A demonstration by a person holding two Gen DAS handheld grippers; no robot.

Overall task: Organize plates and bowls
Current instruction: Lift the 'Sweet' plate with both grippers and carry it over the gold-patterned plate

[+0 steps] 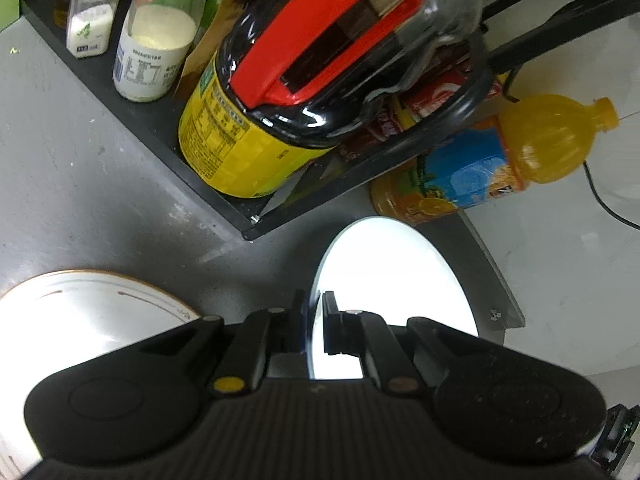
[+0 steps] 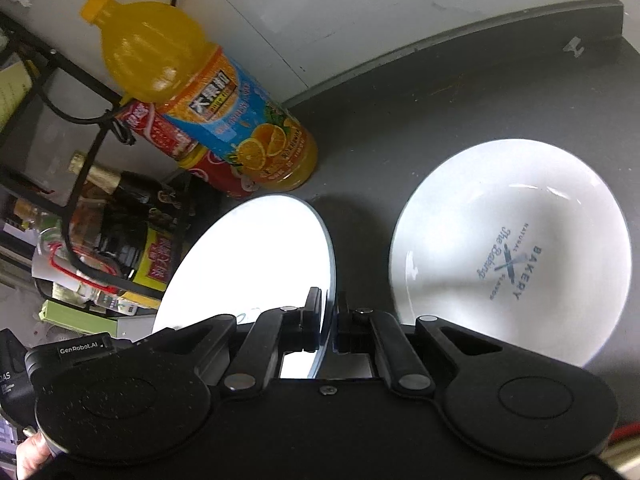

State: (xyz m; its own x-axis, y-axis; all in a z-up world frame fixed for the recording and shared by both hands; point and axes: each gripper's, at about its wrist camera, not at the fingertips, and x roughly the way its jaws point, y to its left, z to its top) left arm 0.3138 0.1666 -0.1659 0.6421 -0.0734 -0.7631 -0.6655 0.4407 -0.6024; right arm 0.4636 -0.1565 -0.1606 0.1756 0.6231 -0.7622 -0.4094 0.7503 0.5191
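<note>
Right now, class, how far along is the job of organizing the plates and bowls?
Nothing looks stacked or put away yet. In hand: the left gripper and right gripper are each shut on the rim of a plain white plate, holding it tilted above the counter. Left: the bowl printed BAKERY and the gold-rimmed plate lie apart on the dark counter.

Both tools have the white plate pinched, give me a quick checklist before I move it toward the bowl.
1. Left tool shut on the white plate rim: ok.
2. Right tool shut on the same rim: ok.
3. Plate clear of the counter: cannot tell.
4. Juice bottle apart from the plate: ok, but near.
5. Bowl empty: ok.
6. Gold-rimmed plate out of the way: ok.
</note>
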